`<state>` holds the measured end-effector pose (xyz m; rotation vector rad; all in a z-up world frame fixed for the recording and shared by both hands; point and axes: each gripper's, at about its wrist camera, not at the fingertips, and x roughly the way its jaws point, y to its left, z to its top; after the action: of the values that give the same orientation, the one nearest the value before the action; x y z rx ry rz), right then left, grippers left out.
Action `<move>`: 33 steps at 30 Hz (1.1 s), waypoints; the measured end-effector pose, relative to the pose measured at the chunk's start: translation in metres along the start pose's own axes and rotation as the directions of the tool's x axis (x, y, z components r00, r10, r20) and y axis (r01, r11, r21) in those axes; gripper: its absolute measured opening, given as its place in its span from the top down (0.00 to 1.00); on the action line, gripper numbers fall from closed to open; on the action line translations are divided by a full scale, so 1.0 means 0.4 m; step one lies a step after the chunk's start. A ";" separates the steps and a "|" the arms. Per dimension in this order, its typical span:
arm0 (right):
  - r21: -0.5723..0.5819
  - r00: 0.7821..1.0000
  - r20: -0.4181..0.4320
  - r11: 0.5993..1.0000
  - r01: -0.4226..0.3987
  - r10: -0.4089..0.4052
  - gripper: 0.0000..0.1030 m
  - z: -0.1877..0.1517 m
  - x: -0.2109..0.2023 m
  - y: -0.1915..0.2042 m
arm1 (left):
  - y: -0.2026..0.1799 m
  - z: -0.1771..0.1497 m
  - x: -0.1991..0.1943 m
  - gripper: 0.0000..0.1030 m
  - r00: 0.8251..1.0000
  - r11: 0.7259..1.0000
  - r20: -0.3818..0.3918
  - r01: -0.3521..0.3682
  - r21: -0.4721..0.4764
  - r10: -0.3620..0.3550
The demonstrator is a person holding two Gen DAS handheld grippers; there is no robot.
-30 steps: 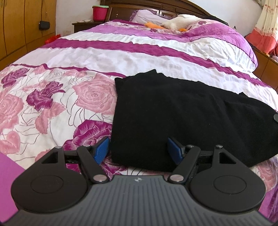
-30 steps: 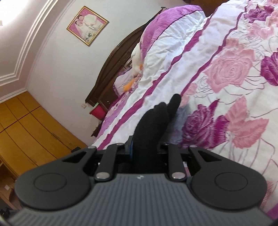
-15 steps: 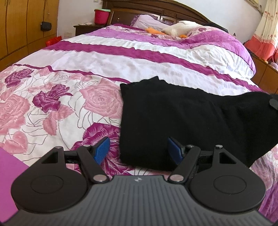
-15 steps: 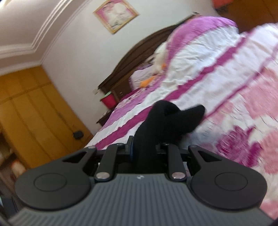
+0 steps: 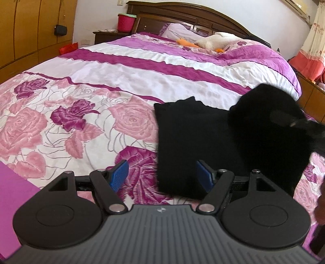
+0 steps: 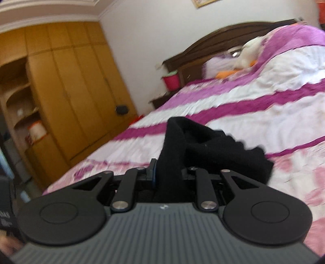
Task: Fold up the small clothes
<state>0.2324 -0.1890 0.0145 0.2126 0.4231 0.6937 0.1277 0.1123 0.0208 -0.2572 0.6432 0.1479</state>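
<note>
A black garment (image 5: 195, 138) lies on the floral bedspread (image 5: 81, 113). Its right end is lifted in a blurred hump (image 5: 270, 113). My left gripper (image 5: 162, 174) is open and empty, with blue pads (image 5: 119, 174) on each side of the garment's near left corner, just above the bed. My right gripper (image 6: 167, 172) is shut on a bunched fold of the black garment (image 6: 203, 146) and holds it up above the bed; this view is blurred.
Pillows and a white and orange soft toy (image 5: 211, 40) lie by the dark headboard (image 5: 182, 14). A red bucket (image 5: 126, 22) stands on a nightstand. Wooden wardrobes (image 6: 67, 85) line the left wall. A curtain (image 5: 312, 40) hangs at the right.
My right gripper has swung round and carried the garment's right end up and leftward over the rest. My left gripper has drifted slightly left and stayed open.
</note>
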 end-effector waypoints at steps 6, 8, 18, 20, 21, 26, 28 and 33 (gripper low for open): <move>-0.025 0.990 -0.143 1.000 0.012 -0.015 0.77 -0.052 0.095 0.041 | 0.026 -0.003 -0.003 0.25 1.000 1.000 -0.004 -0.002 -0.027 0.002; -0.035 0.990 -0.139 0.999 0.013 -0.018 0.72 -0.060 0.091 0.052 | 0.027 -0.003 -0.005 0.25 1.000 1.000 -0.002 0.002 -0.028 -0.002; -0.064 0.998 -0.053 0.997 -0.043 0.040 0.62 0.012 -0.041 0.049 | 0.013 0.017 -0.041 0.25 0.996 0.995 0.029 0.088 -0.055 -0.087; -0.060 0.999 -0.038 0.998 -0.005 0.003 0.62 0.035 -0.056 0.029 | -0.001 0.024 -0.053 0.25 0.992 0.990 0.041 0.124 -0.060 -0.121; -0.059 0.999 -0.032 0.998 0.024 -0.026 0.62 0.047 -0.059 0.014 | -0.008 0.028 -0.057 0.25 0.989 0.988 0.045 0.142 -0.063 -0.139; -0.009 0.989 -0.026 0.989 0.148 -0.149 0.62 0.081 -0.046 -0.065 | -0.056 0.042 -0.079 0.25 0.967 0.965 0.065 0.251 -0.070 -0.246; 0.030 0.985 -0.038 0.985 0.171 -0.170 0.62 0.084 -0.037 -0.099 | -0.081 0.044 -0.086 0.25 0.956 0.955 0.066 0.291 -0.063 -0.287; 0.092 0.982 -0.074 0.979 0.181 -0.174 0.62 0.064 -0.011 -0.148 | -0.140 0.031 -0.080 0.25 0.940 0.940 0.046 0.340 -0.018 -0.339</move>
<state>0.2748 -0.2375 0.0194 0.2427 0.5336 0.5054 0.1215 0.0604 0.0605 -0.3849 0.5461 -0.1707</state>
